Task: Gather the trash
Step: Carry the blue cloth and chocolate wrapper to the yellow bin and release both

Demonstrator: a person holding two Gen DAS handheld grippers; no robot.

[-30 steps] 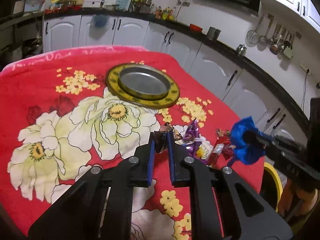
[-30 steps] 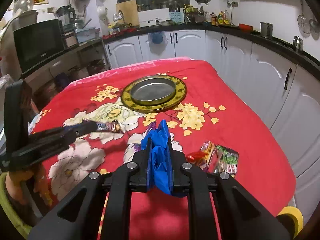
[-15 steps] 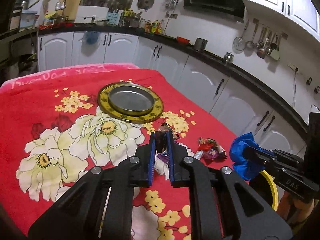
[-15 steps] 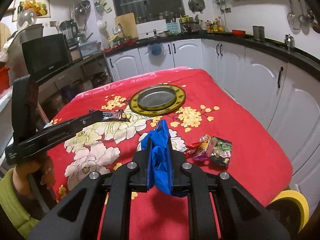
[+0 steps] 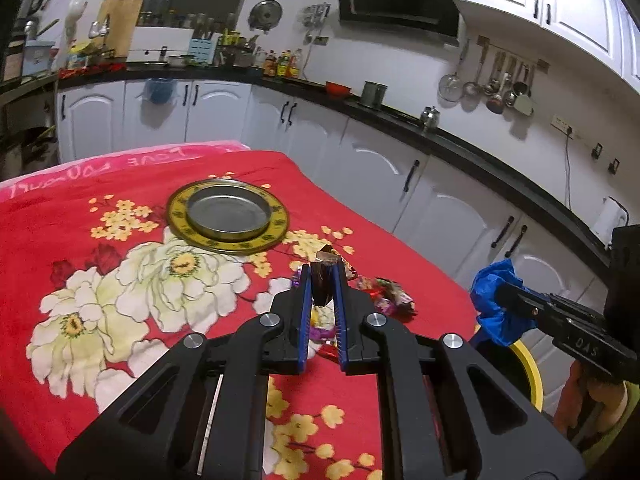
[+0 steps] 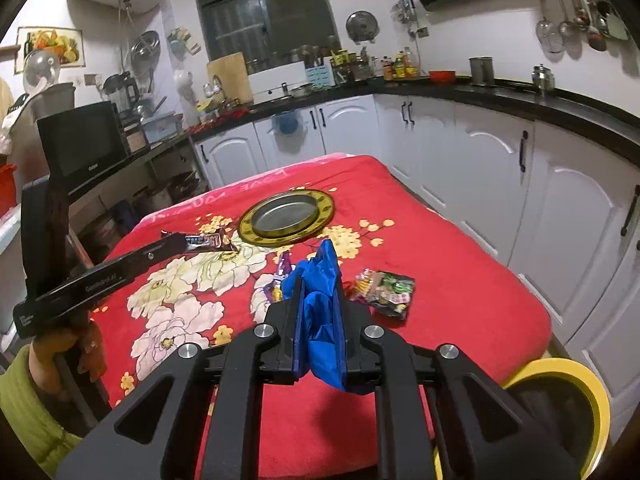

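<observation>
My left gripper (image 5: 322, 276) is shut on a brown chocolate bar wrapper (image 5: 322, 286), held above the red flowered table cloth; the wrapper also shows in the right wrist view (image 6: 208, 242). My right gripper (image 6: 319, 280) is shut on a crumpled blue plastic wrapper (image 6: 320, 320), held above the table's near right edge; it also shows in the left wrist view (image 5: 494, 304). Loose snack wrappers lie on the cloth: a purple one (image 6: 280, 276) and a red and green pile (image 6: 384, 290), also in the left wrist view (image 5: 386, 294).
A round metal tray with a yellow rim (image 5: 228, 214) sits at the table's middle (image 6: 286, 220). A yellow-rimmed bin (image 6: 560, 396) stands on the floor by the near right corner. White kitchen cabinets (image 6: 560, 208) run along the right.
Both grippers have lifted higher and pulled back toward the table's near edge, each still holding its wrapper. The loose wrappers on the cloth have not moved.
</observation>
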